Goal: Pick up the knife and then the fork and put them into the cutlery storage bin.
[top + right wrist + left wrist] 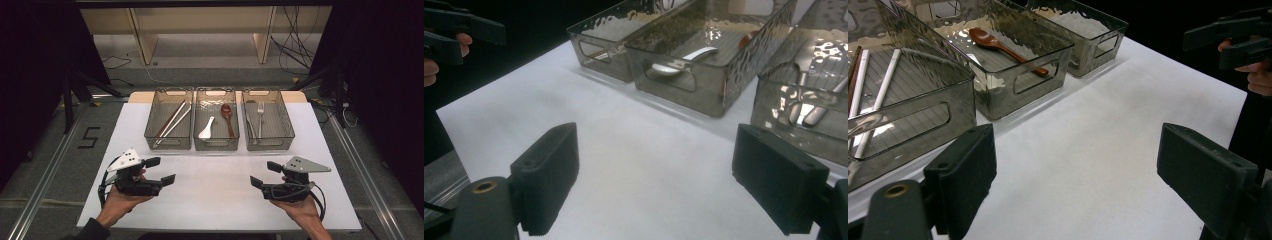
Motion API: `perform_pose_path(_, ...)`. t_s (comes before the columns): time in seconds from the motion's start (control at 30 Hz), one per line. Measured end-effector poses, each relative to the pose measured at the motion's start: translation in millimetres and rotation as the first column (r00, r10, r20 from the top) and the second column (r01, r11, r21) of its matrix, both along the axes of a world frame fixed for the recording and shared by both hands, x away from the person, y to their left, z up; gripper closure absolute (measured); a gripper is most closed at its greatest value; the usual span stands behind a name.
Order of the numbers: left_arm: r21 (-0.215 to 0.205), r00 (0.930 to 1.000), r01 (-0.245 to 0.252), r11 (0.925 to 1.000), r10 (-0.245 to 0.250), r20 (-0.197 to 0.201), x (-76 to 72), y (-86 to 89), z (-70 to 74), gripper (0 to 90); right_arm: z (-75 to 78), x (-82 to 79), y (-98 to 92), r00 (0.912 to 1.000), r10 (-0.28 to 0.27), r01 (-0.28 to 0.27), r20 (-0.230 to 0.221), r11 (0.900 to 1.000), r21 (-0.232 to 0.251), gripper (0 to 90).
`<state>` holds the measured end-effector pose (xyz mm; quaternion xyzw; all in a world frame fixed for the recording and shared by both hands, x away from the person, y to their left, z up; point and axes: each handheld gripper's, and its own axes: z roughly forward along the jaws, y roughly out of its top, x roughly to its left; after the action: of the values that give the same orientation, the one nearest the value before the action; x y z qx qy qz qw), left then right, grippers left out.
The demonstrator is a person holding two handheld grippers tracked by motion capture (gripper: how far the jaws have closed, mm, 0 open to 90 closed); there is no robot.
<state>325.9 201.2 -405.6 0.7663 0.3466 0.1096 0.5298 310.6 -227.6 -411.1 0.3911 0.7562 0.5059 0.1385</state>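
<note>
Both grippers rested low over the white table top (220, 185), on the person's side of the row of three smoked clear plastic bins, well apart from each other. Left gripper (161, 171): jaws spread wide, nothing between them, aimed toward the middle of the table. Right gripper (265, 174): jaws likewise spread wide and empty, aimed inward, mirroring the left.

Landmark: middle bin (216, 145). It held a white ceramic soup spoon (206, 128) and a brown wooden spoon (228, 119), lying apart. The bin to its left (169, 144) held chopsticks (171, 123) laid diagonally. The bin to its right (268, 145) held a metal fork (260, 113) and a second metal utensil (250, 124) beside it; type could not be told.
</note>
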Motion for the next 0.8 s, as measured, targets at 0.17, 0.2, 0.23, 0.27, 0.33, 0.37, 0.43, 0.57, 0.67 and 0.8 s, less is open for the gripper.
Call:
perform_pose_path(0.17,0.0,1.0,0.003,1.0,-0.003,0.0,0.2,-0.4,-0.2,15.6,-3.2,-1.4,-1.5,1.0,-0.003,0.003,0.001,1.0,-0.013,19.3)
perform_pose_path(0.2,0.001,1.0,0.004,1.0,-0.004,0.0,0.1,-0.3,-0.2,15.6,-3.4,-1.1,-1.5,1.0,-0.004,0.004,0.001,1.0,-0.013,19.3)
perform_pose_path(0.23,0.001,1.0,0.005,1.0,-0.005,0.001,0.1,-0.2,-0.1,15.7,-3.5,-1.0,-1.5,1.0,-0.004,0.004,0.001,1.0,-0.014,19.3)
perform_pose_path(0.27,0.001,1.0,0.005,1.0,-0.005,0.001,0.2,-0.1,0.0,15.6,-3.5,-1.0,-1.5,1.0,-0.005,0.005,0.002,1.0,-0.014,19.2)
perform_pose_path(0.33,0.0,1.0,0.005,1.0,-0.005,0.0,0.2,-0.2,-0.1,15.6,-3.3,-1.1,-1.7,1.0,-0.008,0.008,0.004,1.0,-0.013,19.1)
perform_pose_path(0.37,0.0,1.0,0.006,1.0,-0.006,0.001,0.2,-0.3,-0.1,15.6,-3.3,-1.1,-1.8,0.9999,-0.01,0.01,0.005,1.0,-0.012,19.0)
perform_pose_path(0.43,0.0,1.0,0.006,1.0,-0.006,0.001,0.2,-0.2,-0.1,15.6,-2.8,-0.9,-2.1,0.9999,-0.011,0.011,0.01,1.0,-0.012,19.0)
perform_pose_path(0.57,0.001,1.0,0.005,1.0,-0.005,0.0,0.3,-0.1,-0.2,15.6,-1.7,-1.2,-2.5,0.9998,-0.017,0.017,0.015,1.0,-0.01,19.1)
perform_pose_path(0.67,0.0,1.0,0.005,1.0,-0.005,-0.002,0.2,-0.5,-0.3,15.6,-1.7,-1.1,-2.7,0.9997,-0.017,0.017,0.018,1.0,-0.012,19.1)
perform_pose_path(0.8,0.003,1.0,0.006,1.0,-0.006,-0.004,0.5,-0.6,-0.6,15.6,-1.9,-1.0,-2.6,0.9998,-0.016,0.016,0.016,1.0,-0.011,19.1)
